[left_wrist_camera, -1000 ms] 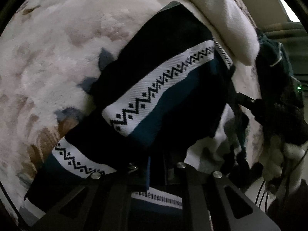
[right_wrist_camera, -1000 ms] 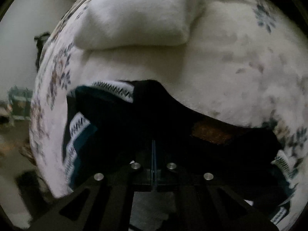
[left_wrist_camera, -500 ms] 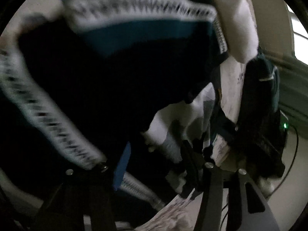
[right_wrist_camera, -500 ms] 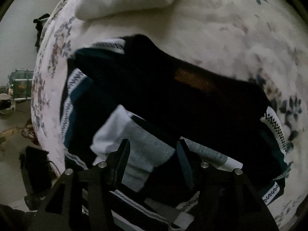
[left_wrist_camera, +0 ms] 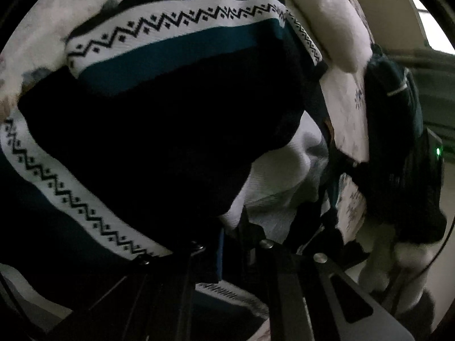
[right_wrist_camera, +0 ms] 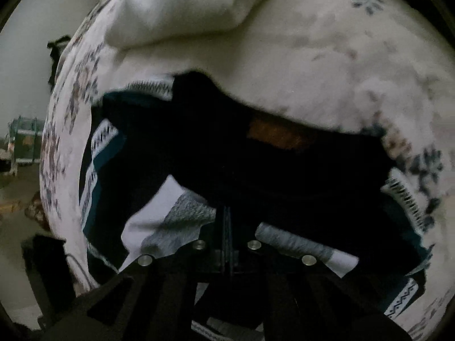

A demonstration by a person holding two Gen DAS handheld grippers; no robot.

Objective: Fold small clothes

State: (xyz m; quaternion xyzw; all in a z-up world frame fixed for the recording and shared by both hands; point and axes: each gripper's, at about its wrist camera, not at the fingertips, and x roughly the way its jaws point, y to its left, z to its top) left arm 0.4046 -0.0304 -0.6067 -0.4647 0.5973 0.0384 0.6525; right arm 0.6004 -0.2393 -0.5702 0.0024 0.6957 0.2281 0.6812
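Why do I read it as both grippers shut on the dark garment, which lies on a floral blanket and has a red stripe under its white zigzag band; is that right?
Not quite: the stripe under the zigzag band is teal, not red, as the left wrist view shows. The rest holds: left gripper and right gripper are shut on the dark garment, which lies on the floral blanket.

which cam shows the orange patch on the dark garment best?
Right wrist. The orange patch sits in plain sight on the dark garment, just below its top edge. The left wrist view shows the garment's zigzag trim but no patch.
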